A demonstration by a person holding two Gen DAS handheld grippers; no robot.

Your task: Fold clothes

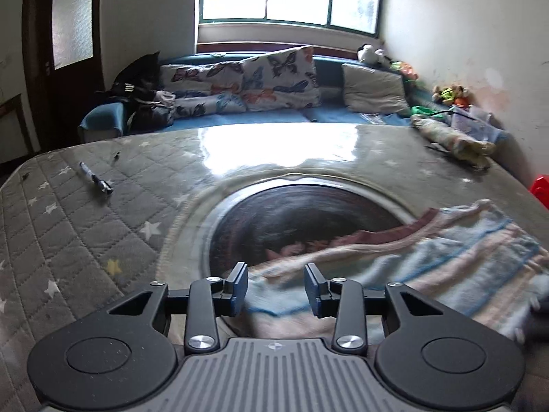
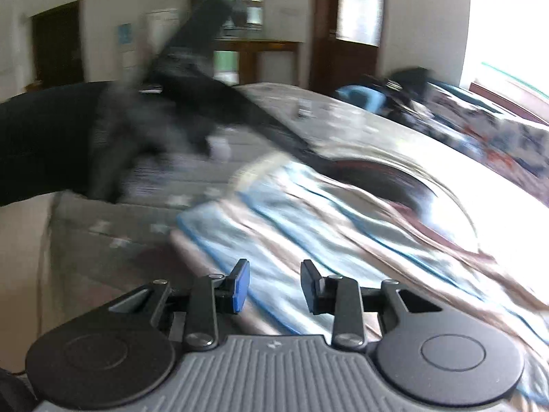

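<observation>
A striped garment [image 1: 446,250] in pale blue, pink and cream lies rumpled on the bed, partly over a dark round print [image 1: 302,213]. My left gripper [image 1: 276,288] hovers at the garment's near left edge, its blue pads apart, with cloth showing in the gap but not pinched. In the right wrist view the same garment [image 2: 308,213] spreads out ahead, blurred. My right gripper [image 2: 275,285] stands open over its near edge, nothing pressed between the pads. A dark sleeve [image 2: 41,137] and a blurred dark shape reach in from the left.
The grey quilted mattress [image 1: 85,226] with white stars has a pen [image 1: 96,178] at the far left. Butterfly pillows [image 1: 278,79] and a grey pillow [image 1: 374,89] line the back. A rolled cloth bundle [image 1: 456,137] and toys [image 1: 449,94] sit at the right wall.
</observation>
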